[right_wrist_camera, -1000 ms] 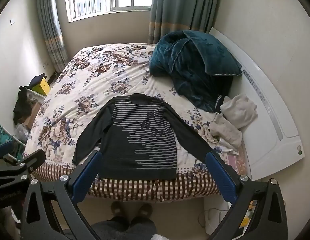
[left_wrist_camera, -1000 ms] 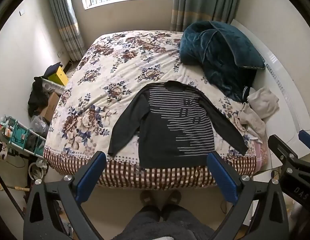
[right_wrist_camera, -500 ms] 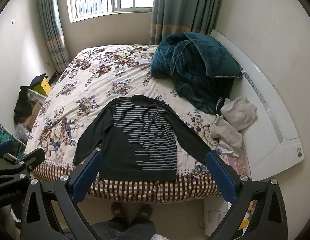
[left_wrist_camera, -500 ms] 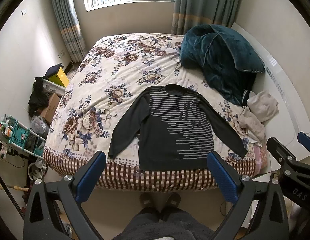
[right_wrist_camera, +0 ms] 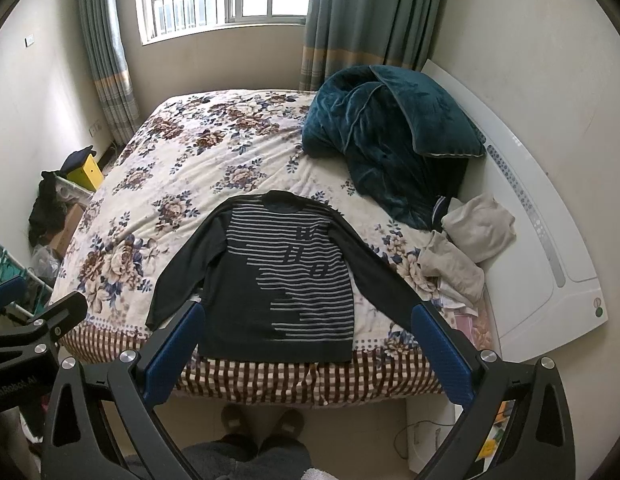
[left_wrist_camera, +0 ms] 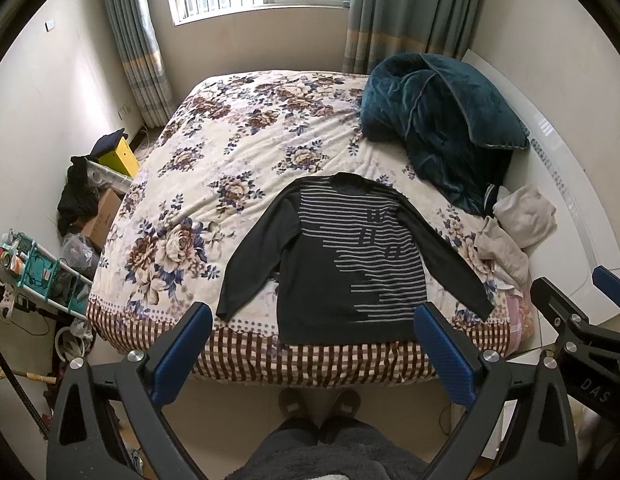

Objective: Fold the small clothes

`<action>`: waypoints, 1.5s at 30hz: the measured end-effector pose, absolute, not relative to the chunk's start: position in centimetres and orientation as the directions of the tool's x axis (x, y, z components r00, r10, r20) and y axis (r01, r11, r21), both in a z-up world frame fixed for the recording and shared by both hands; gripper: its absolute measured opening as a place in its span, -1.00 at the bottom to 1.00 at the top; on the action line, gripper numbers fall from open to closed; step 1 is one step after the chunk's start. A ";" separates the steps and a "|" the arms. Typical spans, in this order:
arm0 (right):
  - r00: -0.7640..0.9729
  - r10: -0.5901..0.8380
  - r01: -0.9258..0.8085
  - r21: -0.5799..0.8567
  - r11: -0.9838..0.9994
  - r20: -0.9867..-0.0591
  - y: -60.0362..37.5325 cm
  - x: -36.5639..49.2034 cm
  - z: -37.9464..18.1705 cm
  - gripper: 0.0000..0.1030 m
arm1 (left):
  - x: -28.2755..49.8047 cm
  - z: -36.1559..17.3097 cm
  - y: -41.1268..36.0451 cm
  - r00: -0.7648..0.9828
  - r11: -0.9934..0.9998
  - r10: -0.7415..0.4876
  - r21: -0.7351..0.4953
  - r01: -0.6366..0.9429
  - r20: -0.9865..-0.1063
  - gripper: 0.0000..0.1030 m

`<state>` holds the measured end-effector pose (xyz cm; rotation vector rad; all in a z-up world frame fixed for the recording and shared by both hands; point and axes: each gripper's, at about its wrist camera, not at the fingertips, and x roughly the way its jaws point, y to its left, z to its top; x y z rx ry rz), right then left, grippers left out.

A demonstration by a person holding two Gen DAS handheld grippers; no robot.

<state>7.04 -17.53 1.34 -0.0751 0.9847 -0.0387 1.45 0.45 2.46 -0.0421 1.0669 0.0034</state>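
A dark long-sleeved sweater (left_wrist_camera: 342,264) with grey stripes lies flat, face up, near the front edge of the floral bed (left_wrist_camera: 230,160), sleeves spread out and down. It also shows in the right wrist view (right_wrist_camera: 286,284). My left gripper (left_wrist_camera: 314,344) is open and empty, held in the air in front of the bed's edge. My right gripper (right_wrist_camera: 306,344) is open and empty too, to the right of the left one, also short of the bed. Neither touches the sweater.
A teal blanket (left_wrist_camera: 438,120) is heaped at the bed's far right, with beige clothes (left_wrist_camera: 518,224) beside it and a white headboard (right_wrist_camera: 550,240) along the right. Boxes and a rack (left_wrist_camera: 34,268) crowd the floor at left. The person's slippered feet (left_wrist_camera: 318,404) stand below.
Both grippers have tilted up and drawn back slightly, so the bed and sweater sit lower in view and more of the window shows. The sweater has not moved.
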 end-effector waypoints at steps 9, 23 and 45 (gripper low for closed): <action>0.552 -0.062 -0.015 -0.084 0.996 -0.831 -16.6 7.5 2.6 1.00 | 1.2 2.3 0.4 0.486 0.999 -0.020 -0.036 -0.022 -0.874 1.00; 0.555 -0.062 -0.014 -0.084 0.996 -0.829 -16.5 7.7 3.0 1.00 | 1.9 3.2 0.6 0.490 0.999 -0.018 -0.034 -0.023 -0.871 1.00; 0.564 -0.060 -0.014 -0.083 0.996 -0.824 -16.4 7.5 3.3 1.00 | 2.8 4.2 0.4 0.501 0.999 -0.018 -0.034 -0.023 -0.865 1.00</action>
